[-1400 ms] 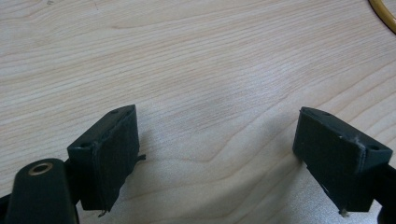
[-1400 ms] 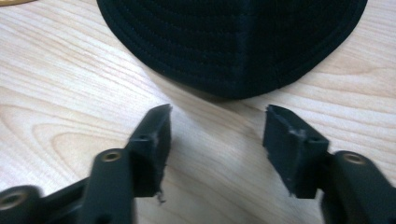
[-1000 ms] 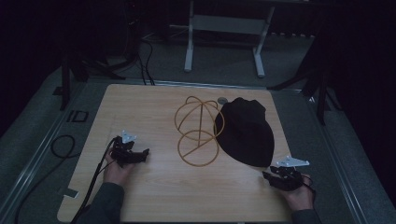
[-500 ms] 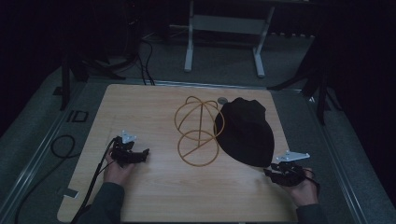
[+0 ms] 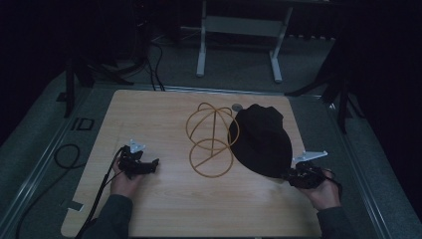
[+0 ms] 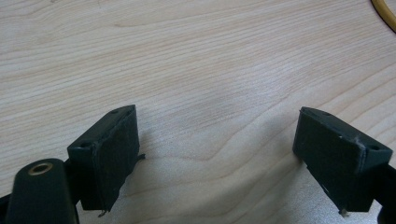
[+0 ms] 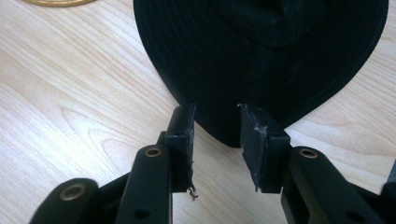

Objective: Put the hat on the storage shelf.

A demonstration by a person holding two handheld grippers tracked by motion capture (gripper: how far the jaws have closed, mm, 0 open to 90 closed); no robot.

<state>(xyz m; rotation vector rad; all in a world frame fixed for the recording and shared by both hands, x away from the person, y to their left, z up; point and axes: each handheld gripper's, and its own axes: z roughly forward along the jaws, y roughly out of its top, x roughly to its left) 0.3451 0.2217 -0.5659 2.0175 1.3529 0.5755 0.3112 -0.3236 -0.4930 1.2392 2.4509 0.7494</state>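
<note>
A black brimmed hat [image 5: 261,139] lies flat on the right half of the wooden table [image 5: 144,114]. Beside it on its left lies a golden wire frame [image 5: 211,144] of rings, touching the hat's edge. My right gripper [image 5: 294,177] is at the hat's near brim. In the right gripper view its jaws [image 7: 217,112] stand narrowly open on either side of the tip of the hat brim [image 7: 261,46], not pressed on it. My left gripper [image 5: 152,164] rests at the near left, wide open [image 6: 217,114] over bare wood, with a bit of the wire frame [image 6: 385,14] at the top right.
A small grey disc [image 5: 236,107] sits on the table behind the wire frame. A pale metal stand [image 5: 239,25] is on the floor beyond the table. A black cable [image 5: 64,154] loops off the table's left side.
My right gripper has moved a little forward to the hat's near brim. The left gripper, hat and wire frame have stayed put.
</note>
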